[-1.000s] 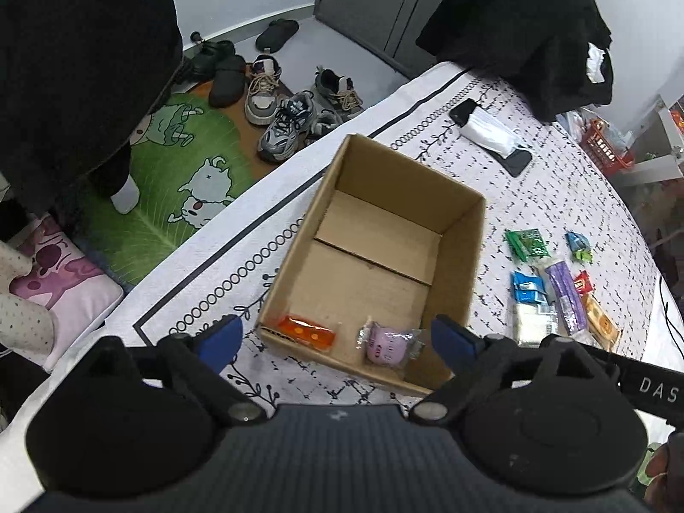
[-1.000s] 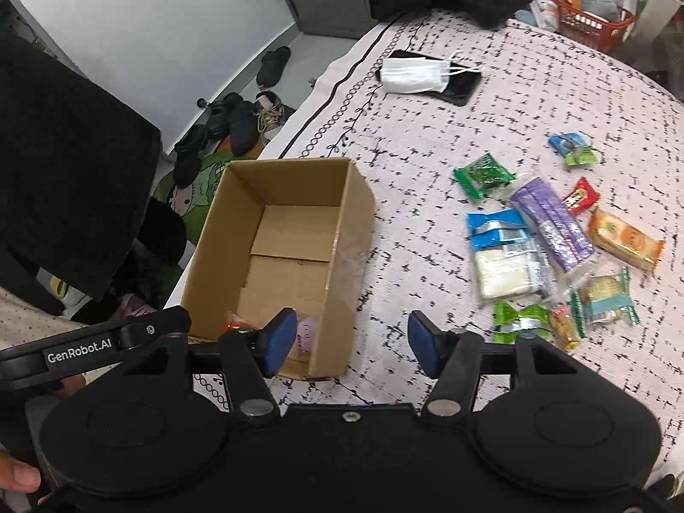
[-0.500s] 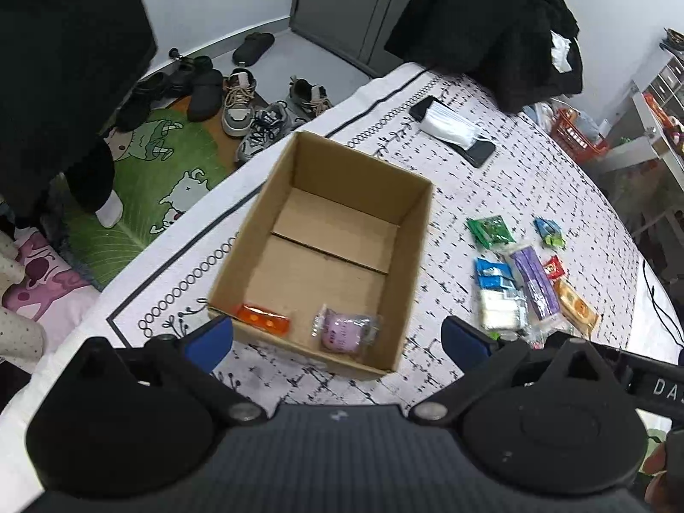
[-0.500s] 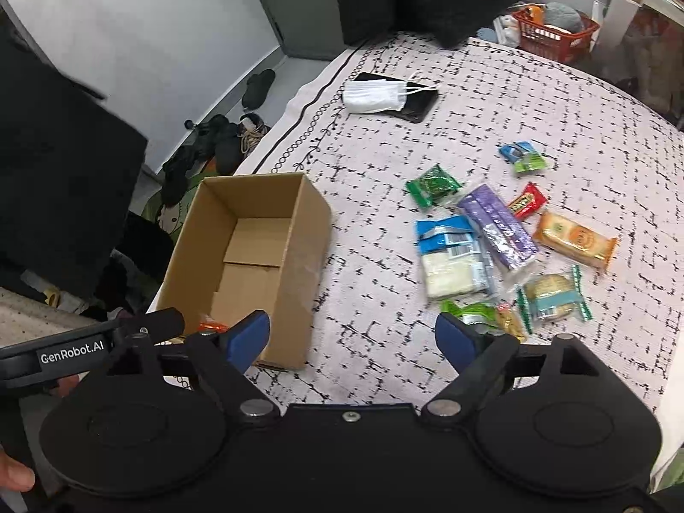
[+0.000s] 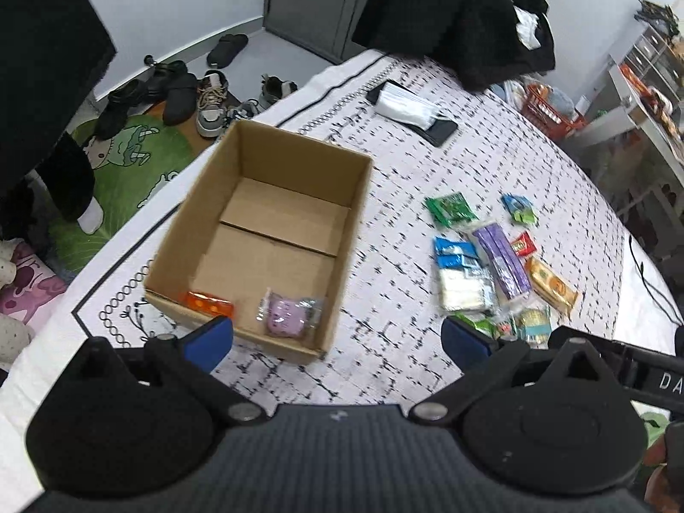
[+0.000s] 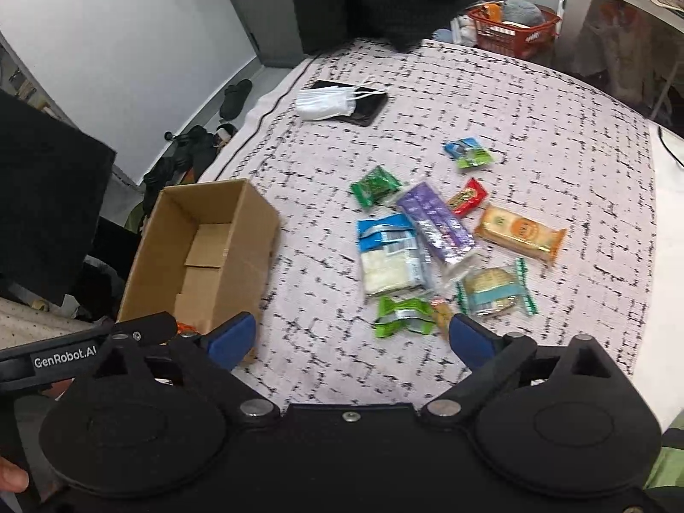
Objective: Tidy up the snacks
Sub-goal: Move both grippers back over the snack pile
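An open cardboard box sits on the patterned cloth, holding an orange packet and a pink wrapped snack at its near end. To its right lies a loose cluster of snacks: a green packet, a purple bar, a blue-and-white pack, an orange biscuit pack and a lime wrapper. My left gripper is open and empty, hovering just right of the box's near corner. My right gripper hangs over bare cloth before the snacks, its jaws opening with nothing between them.
A white face mask lies on a dark phone at the far side of the cloth. Shoes and a green rug lie on the floor beyond the left edge. A red basket stands at the back right.
Both grippers have drifted right, from over the box toward the snack cluster. The right gripper's jaws have spread much wider; the left's opened slightly. The pink snack stays in the box.
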